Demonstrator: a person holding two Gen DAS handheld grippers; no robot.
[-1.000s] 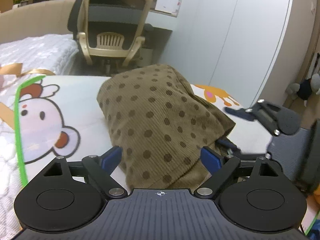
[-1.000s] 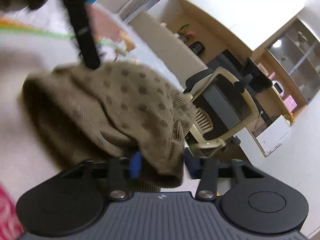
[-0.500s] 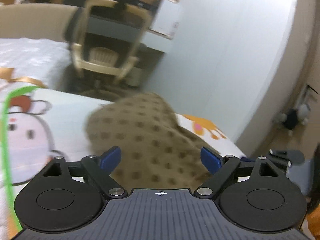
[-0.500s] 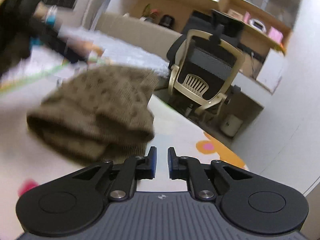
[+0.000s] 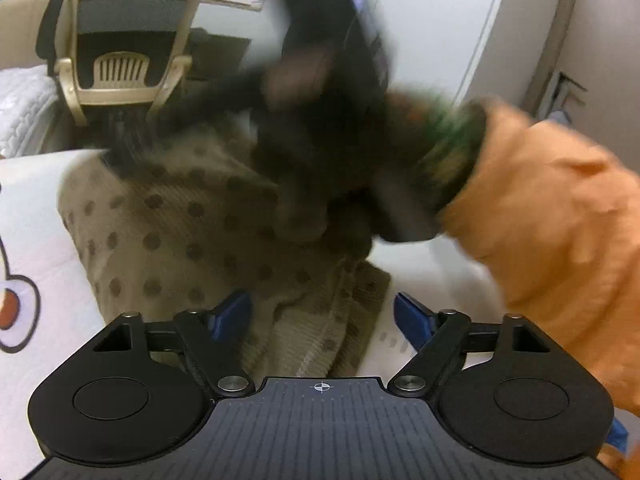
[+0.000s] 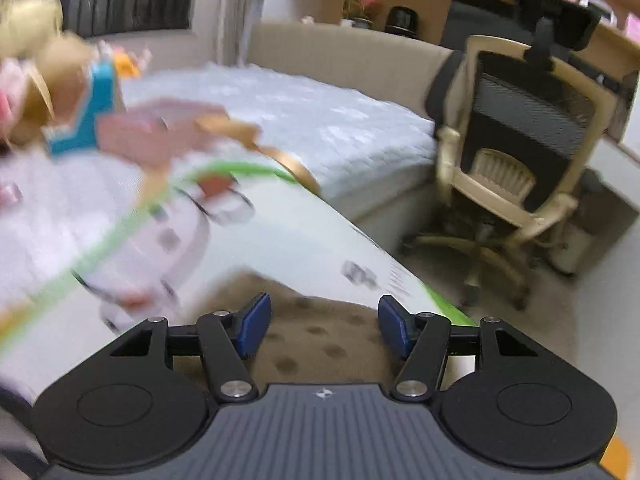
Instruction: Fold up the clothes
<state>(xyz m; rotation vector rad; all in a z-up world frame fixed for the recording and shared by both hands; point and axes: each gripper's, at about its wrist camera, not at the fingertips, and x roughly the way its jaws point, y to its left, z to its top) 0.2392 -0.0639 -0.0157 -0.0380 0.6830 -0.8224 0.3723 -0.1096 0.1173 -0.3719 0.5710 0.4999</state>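
- The left gripper [image 5: 322, 316] sits at the bottom centre of the left wrist view with its 2 blue pads [image 5: 232, 314] wide apart, holding nothing; the near edge of the brown dotted garment [image 5: 188, 232] lies between and just beyond them.
- The right gripper [image 6: 322, 326] at the bottom centre of its own view also has its jaws spread wide and empty, with the garment's dotted cloth [image 6: 320, 336] showing in the gap below them; whether the pads touch it cannot be told.
- The garment lies bunched on the white printed bed cover [image 5: 36, 240], filling the middle left of the left wrist view.
- In the upper centre of that view a dark, motion-blurred shape [image 5: 332, 120] covers the garment's far part; it joins an orange sleeve [image 5: 560, 220] at the right, but its details cannot be made out.
- An office chair [image 5: 120, 40] stands in the upper left, its base hidden behind the blur.
- The left half of the right wrist view is smeared, so the cover's print [image 6: 160, 200] is hard to read.
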